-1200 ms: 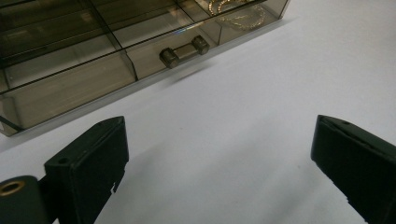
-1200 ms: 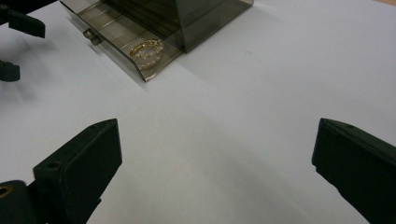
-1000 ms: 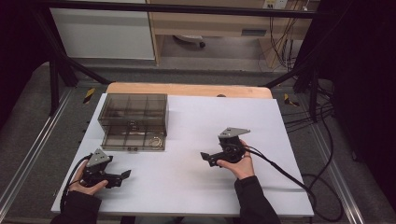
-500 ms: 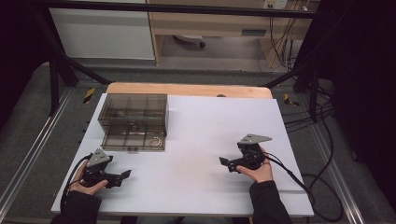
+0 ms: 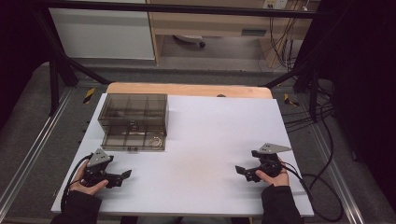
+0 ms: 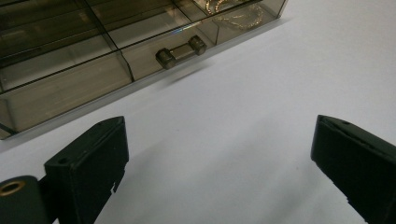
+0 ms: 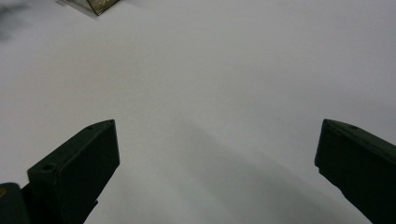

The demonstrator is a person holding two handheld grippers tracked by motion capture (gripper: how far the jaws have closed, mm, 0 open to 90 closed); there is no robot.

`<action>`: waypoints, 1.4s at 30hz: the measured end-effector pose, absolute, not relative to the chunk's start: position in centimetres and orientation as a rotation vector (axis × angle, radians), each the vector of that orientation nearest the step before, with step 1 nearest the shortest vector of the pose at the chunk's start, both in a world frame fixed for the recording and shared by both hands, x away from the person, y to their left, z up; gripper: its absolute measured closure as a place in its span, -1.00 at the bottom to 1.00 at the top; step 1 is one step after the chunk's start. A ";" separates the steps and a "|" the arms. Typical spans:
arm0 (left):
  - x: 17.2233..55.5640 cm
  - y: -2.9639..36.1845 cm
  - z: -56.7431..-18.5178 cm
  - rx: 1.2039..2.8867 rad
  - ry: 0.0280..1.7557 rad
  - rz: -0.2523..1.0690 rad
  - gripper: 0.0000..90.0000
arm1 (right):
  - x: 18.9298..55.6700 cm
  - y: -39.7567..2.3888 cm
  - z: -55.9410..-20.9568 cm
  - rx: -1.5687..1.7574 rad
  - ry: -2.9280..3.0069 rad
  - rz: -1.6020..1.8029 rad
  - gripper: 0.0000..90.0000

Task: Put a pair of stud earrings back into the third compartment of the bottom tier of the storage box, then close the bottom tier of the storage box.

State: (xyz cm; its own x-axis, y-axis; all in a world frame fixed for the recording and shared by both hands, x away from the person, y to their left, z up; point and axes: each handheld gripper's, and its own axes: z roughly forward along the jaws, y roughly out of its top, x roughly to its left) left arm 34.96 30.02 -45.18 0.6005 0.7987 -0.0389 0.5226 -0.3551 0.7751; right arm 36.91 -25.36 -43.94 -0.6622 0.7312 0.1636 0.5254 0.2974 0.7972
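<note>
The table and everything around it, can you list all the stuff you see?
drawer box: 1, smoky see-through plastic with compartments, far left of the table
drawer handle: 1, metal, on the box front facing the left tool
gold chain: at least 1, gold, inside the box's right front compartment
table: 1, white top with a wooden far edge, middle of the high view
cables: several, black, on the floor at the right
left tool: 1, black, near left of the table, jaws open
right tool: 1, black, near right of the table, jaws open
hands: 2, dark sleeves, bottom edge
</note>
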 end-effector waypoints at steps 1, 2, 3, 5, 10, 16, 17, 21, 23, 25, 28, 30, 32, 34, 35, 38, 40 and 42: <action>35.0 30.0 -45.2 2.042 1.043 0.446 -0.91 | 36.8 -25.5 -44.1 1.162 2.334 1.298 -0.99; 35.0 30.0 -45.2 2.042 1.043 0.446 -0.91 | 36.7 -25.7 -44.2 1.165 2.330 1.303 -0.99; 35.0 30.0 -45.2 2.043 1.044 0.446 -0.91 | 36.6 -25.9 -44.3 1.168 2.327 1.304 -0.99; 35.0 29.9 -45.2 2.043 1.044 0.447 -0.91 | 36.5 -26.2 -44.5 1.167 2.316 1.313 -0.99; 35.0 29.8 -45.1 2.040 1.042 0.448 -0.91 | 36.3 -26.7 -44.8 1.177 2.304 1.322 -0.99; 35.0 29.7 -45.1 2.049 1.037 0.440 -0.91 | 36.2 -26.9 -45.2 1.189 2.309 1.312 -0.99; 35.0 29.7 -45.0 2.052 1.034 0.439 -0.90 | 36.2 -26.8 -45.2 1.185 2.313 1.307 -0.99; 35.0 29.6 -44.9 2.048 1.033 0.434 -0.89 | 36.2 -26.8 -45.2 1.181 2.312 1.302 -0.99; 35.1 29.6 -44.8 2.039 1.037 0.418 -0.86 | 36.1 -26.9 -45.2 1.181 2.309 1.305 -0.99; 35.3 29.6 -44.8 2.035 1.038 0.402 -0.82 | 36.1 -26.9 -45.2 1.186 2.309 1.303 -0.99; 35.4 29.5 -44.7 2.041 1.038 0.405 -0.75 | 36.1 -26.9 -45.3 1.184 2.310 1.299 -0.99; 35.6 29.5 -44.7 2.040 1.042 0.396 -0.72 | 36.1 -27.0 -45.2 1.182 2.306 1.303 -0.99; 35.7 29.5 -44.6 2.033 1.048 0.391 -0.67 | 36.1 -27.0 -45.2 1.186 2.304 1.306 -0.99; 35.9 29.5 -44.6 2.025 1.055 0.383 -0.62 | 36.1 -26.9 -45.2 1.188 2.304 1.307 -0.99; 36.0 29.6 -44.5 2.018 1.062 0.380 -0.60 | 36.1 -26.9 -45.2 1.185 2.305 1.307 -0.99; 36.2 29.8 -44.4 2.009 1.078 0.394 -0.49 | 36.0 -27.0 -45.2 1.183 2.303 1.308 -0.99; 36.3 29.9 -44.4 2.005 1.086 0.389 -0.43 | 36.0 -27.0 -45.1 1.191 2.300 1.315 -0.99; 36.5 29.9 -44.4 2.016 1.090 0.414 -0.35 | 36.0 -27.0 -45.1 1.186 2.300 1.313 -0.99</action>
